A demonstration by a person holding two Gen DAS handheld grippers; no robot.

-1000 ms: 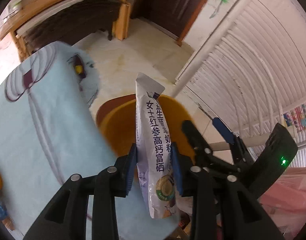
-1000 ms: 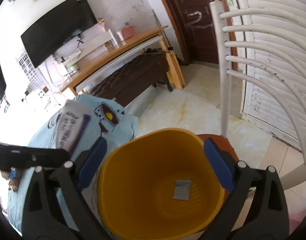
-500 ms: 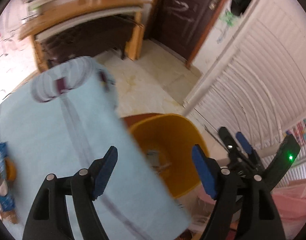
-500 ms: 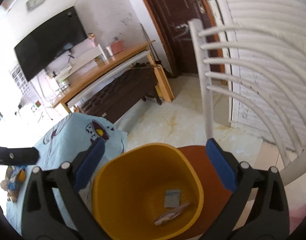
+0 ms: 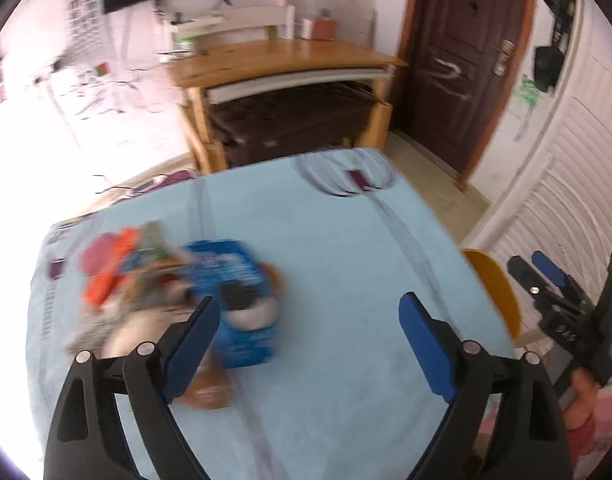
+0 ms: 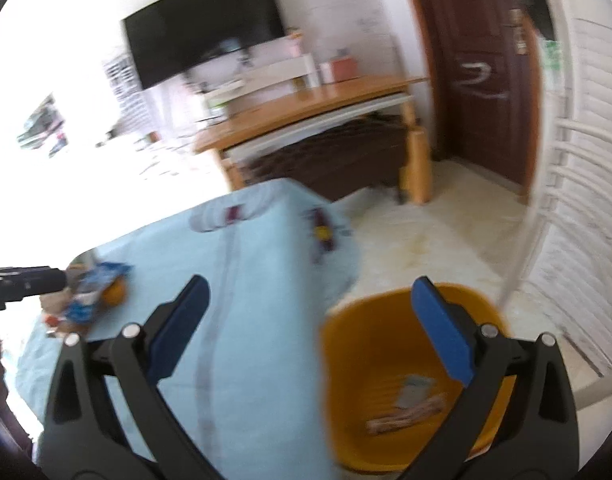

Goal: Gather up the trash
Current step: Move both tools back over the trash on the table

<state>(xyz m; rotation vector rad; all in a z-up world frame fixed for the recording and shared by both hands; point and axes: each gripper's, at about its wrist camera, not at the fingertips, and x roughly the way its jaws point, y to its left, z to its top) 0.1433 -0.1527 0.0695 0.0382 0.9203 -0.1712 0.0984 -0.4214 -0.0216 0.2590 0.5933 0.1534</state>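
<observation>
Wrappers (image 5: 146,292) lie heaped on the tabletop (image 5: 346,280) at left, blue packet (image 5: 242,300) nearest; blurred. We judge them light, crinkly, slippery: pinch a flat edge. Left gripper (image 5: 306,332) and right gripper (image 6: 306,320) both gape empty. Yellow bin (image 6: 386,360) sits near right.

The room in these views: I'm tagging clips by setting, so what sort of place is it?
Most likely a home living room: a wall-mounted television, a wooden desk by a dark entry door, and a table with a light blue cloth.
</observation>
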